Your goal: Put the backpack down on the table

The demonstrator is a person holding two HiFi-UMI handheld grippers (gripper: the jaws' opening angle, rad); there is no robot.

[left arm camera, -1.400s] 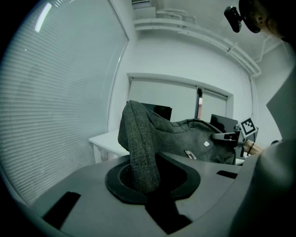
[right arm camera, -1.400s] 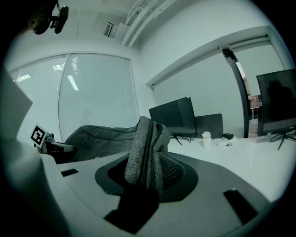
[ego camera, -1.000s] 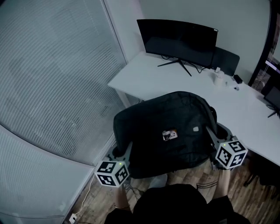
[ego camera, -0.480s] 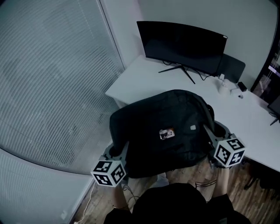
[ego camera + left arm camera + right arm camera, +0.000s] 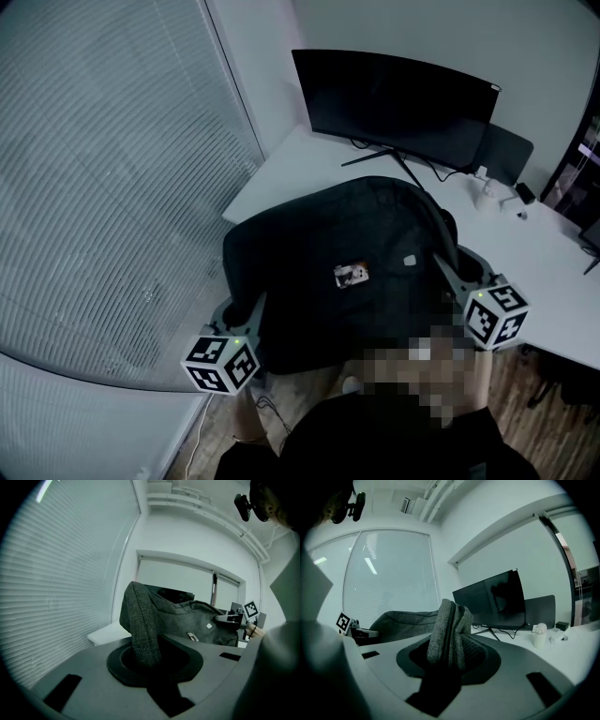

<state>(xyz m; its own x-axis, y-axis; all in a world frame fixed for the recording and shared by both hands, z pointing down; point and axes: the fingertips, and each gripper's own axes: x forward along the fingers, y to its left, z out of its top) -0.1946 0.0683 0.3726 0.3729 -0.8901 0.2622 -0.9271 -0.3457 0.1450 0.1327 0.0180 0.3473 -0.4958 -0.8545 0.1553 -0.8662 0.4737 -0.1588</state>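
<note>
A dark grey backpack [image 5: 337, 253] with a small tag on its face hangs in the air between both grippers, over the near edge of the white table [image 5: 300, 164]. My left gripper [image 5: 246, 317] is shut on the backpack's left side; in the left gripper view a fold of grey fabric [image 5: 143, 630] sits pinched in the jaws. At the bag's right side, my right gripper [image 5: 450, 274] is shut on it too, with bunched fabric [image 5: 450, 630] between the jaws. The bag's underside is hidden.
A black curved monitor [image 5: 394, 103] stands at the back of the table with cables behind it. A small white bottle [image 5: 485, 181] and small items lie at the right. Window blinds [image 5: 103, 187] fill the left. Wooden floor shows below.
Both grippers have carried the backpack forward and slightly up, so it now overlaps more of the table's near edge. The grips are unchanged.
</note>
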